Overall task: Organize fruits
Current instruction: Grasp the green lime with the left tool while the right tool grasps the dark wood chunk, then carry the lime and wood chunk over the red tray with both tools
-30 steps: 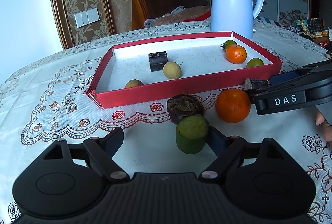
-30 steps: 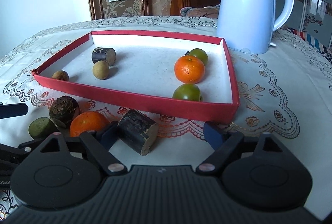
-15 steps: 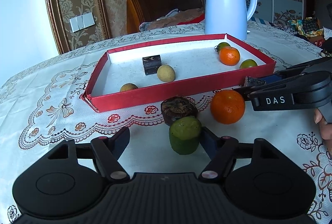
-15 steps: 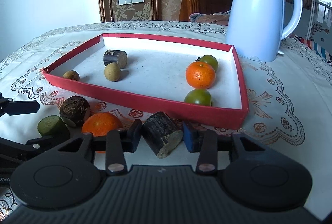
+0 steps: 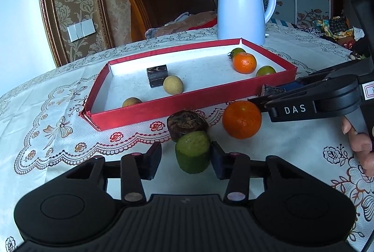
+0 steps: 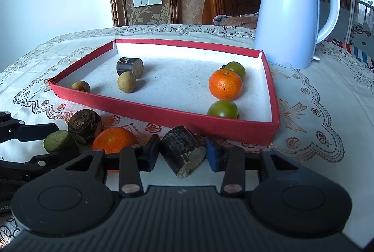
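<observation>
A green cut cylinder (image 5: 192, 151) stands on the tablecloth between the fingers of my left gripper (image 5: 184, 155). Its jaws are closing: the right pad touches the piece, and a gap shows at the left pad. My right gripper (image 6: 183, 150) is shut on a dark cane stub (image 6: 183, 152) lying on the cloth just before the red tray (image 6: 163, 111). A loose orange (image 5: 242, 120) and a brown water chestnut (image 5: 187, 122) lie between the two grippers. Inside the tray are another cane stub (image 6: 129, 66), two longans, an orange (image 6: 225, 84) and two green fruits.
A white kettle (image 6: 289, 18) stands behind the tray's far right corner. A wooden chair (image 5: 168, 6) sits beyond the table. A person's fingers (image 5: 360, 144) hold the right gripper's handle at the right edge of the left wrist view. The tray's floor has bare space in its middle.
Both pairs of jaws have narrowed. The right pair closed onto the dark cane stub, and the left pair drew in around the green piece. Neither hand has shifted.
</observation>
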Demonstrator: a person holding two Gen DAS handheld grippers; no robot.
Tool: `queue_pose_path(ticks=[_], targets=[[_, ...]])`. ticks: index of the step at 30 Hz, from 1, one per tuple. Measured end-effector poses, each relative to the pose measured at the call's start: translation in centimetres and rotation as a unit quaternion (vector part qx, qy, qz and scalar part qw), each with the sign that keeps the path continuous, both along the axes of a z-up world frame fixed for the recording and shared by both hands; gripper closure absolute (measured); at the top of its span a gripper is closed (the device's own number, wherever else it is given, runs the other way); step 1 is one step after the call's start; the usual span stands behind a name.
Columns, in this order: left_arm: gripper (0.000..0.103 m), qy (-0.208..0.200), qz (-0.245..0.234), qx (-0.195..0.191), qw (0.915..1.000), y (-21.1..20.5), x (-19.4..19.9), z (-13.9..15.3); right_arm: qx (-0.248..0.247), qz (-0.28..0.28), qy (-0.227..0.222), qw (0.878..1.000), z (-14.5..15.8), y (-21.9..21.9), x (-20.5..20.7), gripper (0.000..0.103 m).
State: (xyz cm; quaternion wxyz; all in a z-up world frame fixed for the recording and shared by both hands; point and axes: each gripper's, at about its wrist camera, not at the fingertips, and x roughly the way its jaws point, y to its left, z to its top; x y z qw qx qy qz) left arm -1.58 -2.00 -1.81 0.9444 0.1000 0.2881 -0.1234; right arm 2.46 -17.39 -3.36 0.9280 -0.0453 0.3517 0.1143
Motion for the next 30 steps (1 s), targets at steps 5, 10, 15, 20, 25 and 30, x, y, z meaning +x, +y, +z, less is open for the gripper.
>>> queue_pose_path(ticks=[5,10,15,20,25,30], targets=[[0.059,0.006,-0.001,-0.002,1.0,0.0,0.1,-0.1,-0.001,0.0,-0.001,1.0,0.0,0.1,0.0,0.063],[0.063,0.007,-0.012,-0.006,0.9999,-0.3,0.0,-0.1,0.001,0.0,-0.001,1.0,0.0,0.0,0.0,0.064],[0.073,0.004,-0.014,-0.009,0.9999,-0.3,0.0,0.0,0.008,-0.002,-0.003,1.0,0.1,-0.1,-0.1,0.064],[0.073,-0.007,-0.017,-0.012,0.9998,-0.2,-0.4,0.2,0.014,-0.003,-0.01,1.0,0.2,-0.4,-0.5,0.064],[0.073,-0.029,-0.027,-0.015,0.9991,-0.2,-1.2,0.6,0.02,-0.001,-0.02,1.0,0.4,-0.5,-0.9,0.064],[0.073,-0.038,-0.023,-0.023,0.9988,0.0,-1.2,0.8,0.025,-0.004,-0.038,0.999,0.8,-0.8,-1.4,0.064]])
